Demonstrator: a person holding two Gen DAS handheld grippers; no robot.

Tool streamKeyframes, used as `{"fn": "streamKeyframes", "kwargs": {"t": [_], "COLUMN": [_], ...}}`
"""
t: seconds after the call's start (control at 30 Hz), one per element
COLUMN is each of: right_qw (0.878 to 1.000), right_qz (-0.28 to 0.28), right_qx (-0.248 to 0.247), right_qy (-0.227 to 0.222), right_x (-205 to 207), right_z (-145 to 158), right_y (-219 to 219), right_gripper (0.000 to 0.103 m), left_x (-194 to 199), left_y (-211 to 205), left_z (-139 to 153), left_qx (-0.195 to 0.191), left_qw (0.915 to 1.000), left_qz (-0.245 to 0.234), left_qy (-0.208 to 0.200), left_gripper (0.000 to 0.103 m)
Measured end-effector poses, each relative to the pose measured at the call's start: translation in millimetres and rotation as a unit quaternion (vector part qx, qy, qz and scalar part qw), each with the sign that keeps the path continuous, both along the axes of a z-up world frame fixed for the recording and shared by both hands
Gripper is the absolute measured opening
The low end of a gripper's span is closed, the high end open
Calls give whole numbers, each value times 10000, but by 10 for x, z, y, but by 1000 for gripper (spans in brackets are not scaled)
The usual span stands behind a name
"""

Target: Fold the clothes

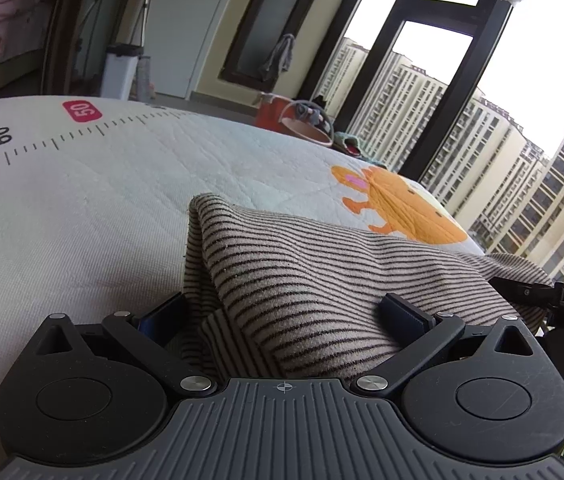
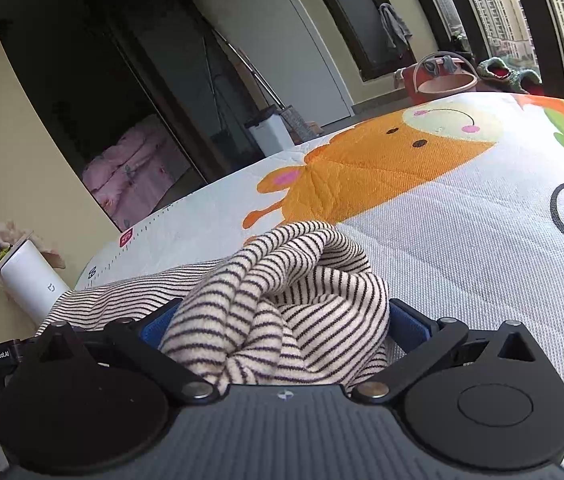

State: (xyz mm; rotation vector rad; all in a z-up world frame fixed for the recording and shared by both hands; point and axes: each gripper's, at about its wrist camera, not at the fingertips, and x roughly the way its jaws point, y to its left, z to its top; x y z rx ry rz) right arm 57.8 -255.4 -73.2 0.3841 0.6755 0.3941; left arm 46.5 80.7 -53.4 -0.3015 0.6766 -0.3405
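My black tongs (image 1: 282,312) have blue pads (image 2: 406,326). The garment (image 1: 322,280) is beige with thin dark stripes. The white mat (image 1: 82,220) carries an orange cartoon animal (image 2: 362,168).

You are working in plain daylight from the windows (image 1: 434,92); the sky there is blown out white. The mat (image 1: 82,208) is evenly lit, with soft shadows only. The doorway (image 2: 94,92) in your right view is dim and murky. Both views bend strongly at the edges, curving straight frames. Focus is sharp on the near cloth (image 2: 282,300).
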Motion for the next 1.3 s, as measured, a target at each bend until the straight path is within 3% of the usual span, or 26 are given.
{"fn": "streamKeyframes", "kwargs": {"t": [0.27,0.4,0.57,0.63,0.77,1.07,1.2,1.3], "right_qw": [9988,9964,9924,9904,9899,9891,9901,9910], "right_qz": [342,496,532,531,362,11,-51,-208], "right_qx": [-148,-601,-1105,-1273,-1328,-1173,-1116,-1040], "right_qy": [327,331,70,-85,-335,-895,-849,-815], "right_x": [114,124,146,183,333,873,1153,1136], "right_z": [81,181,314,344,366,413,391,365], "right_y": [-38,44,238,323,394,544,571,441], "right_gripper": [103,101,80,70,64,62,64,82], "left_x": [122,173,248,309,457,1087,1233,1027], "left_y": [37,33,-62,-102,-141,-57,51,128], "left_z": [82,112,113,111,118,229,192,251], "left_qx": [135,100,186,222,258,606,397,373], "left_qw": [9984,9978,9985,9987,9988,9962,9980,9975], "left_qz": [-382,-319,-320,-384,-425,119,307,356], "left_qy": [389,571,403,270,11,-609,-385,-490], "left_gripper": [103,103,103,100,87,79,83,93]}}
